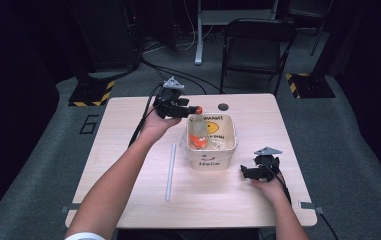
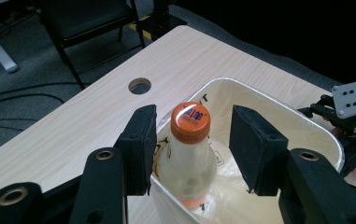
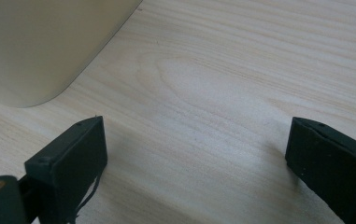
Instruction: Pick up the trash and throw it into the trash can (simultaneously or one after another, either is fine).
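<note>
The left forearm is being stretched from the bottom left of the high view up toward the centre, with the left gripper (image 1: 192, 109) being held just above the upper left rim of the white bin (image 1: 231, 131). In the left gripper view its jaws are being kept partly open, one on each side of the orange cap of the plastic bottle (image 2: 188, 151), with a gap showing on both sides, so the pads are not pressing on it. The bottle is being seen upright or slightly tilted inside the bin, against the corner nearest this gripper, its orange label low in the bin. The right hand is being rested on the wooden table (image 1: 128, 130) at the lower right of the high view, its right gripper (image 3: 195, 158) being held with jaws wide apart over bare wood, just beside the bin's rounded corner. A clear tube (image 1: 170, 171) is being left lying on the table, below the left hand.
</note>
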The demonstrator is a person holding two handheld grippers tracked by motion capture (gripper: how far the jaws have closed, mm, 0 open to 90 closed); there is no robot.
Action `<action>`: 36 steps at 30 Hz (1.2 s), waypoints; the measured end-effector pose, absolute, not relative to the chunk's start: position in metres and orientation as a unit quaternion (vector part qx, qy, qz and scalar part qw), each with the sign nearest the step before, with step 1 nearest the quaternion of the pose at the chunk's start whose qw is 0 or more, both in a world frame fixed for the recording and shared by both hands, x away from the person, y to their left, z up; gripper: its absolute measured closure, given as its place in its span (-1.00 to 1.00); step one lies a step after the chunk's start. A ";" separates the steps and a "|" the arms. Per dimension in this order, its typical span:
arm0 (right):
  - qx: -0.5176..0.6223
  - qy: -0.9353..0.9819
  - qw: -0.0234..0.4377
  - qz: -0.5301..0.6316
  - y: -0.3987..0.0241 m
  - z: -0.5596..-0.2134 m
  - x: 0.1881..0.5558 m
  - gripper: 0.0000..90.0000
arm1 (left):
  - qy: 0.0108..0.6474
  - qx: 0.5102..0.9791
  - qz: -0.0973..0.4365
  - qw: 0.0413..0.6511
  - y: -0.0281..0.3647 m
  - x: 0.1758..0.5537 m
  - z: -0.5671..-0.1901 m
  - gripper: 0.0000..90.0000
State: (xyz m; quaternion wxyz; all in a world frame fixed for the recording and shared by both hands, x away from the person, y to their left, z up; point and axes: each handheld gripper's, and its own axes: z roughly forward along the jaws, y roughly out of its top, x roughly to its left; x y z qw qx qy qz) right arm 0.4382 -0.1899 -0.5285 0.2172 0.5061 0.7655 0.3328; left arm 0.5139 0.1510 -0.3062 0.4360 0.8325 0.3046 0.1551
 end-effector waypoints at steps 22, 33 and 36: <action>0.508 0.765 0.217 0.332 -0.189 -0.528 0.438 -0.89 | 0.331 0.823 0.136 0.441 0.202 0.467 -0.347 0.26; 0.507 0.765 0.216 0.333 -0.189 -0.528 0.438 -0.89 | 0.336 0.829 0.127 0.428 0.214 0.452 -0.376 0.27; 0.508 0.765 0.216 0.333 -0.189 -0.528 0.438 -0.89 | 0.348 0.826 0.118 0.427 0.222 0.447 -0.390 0.27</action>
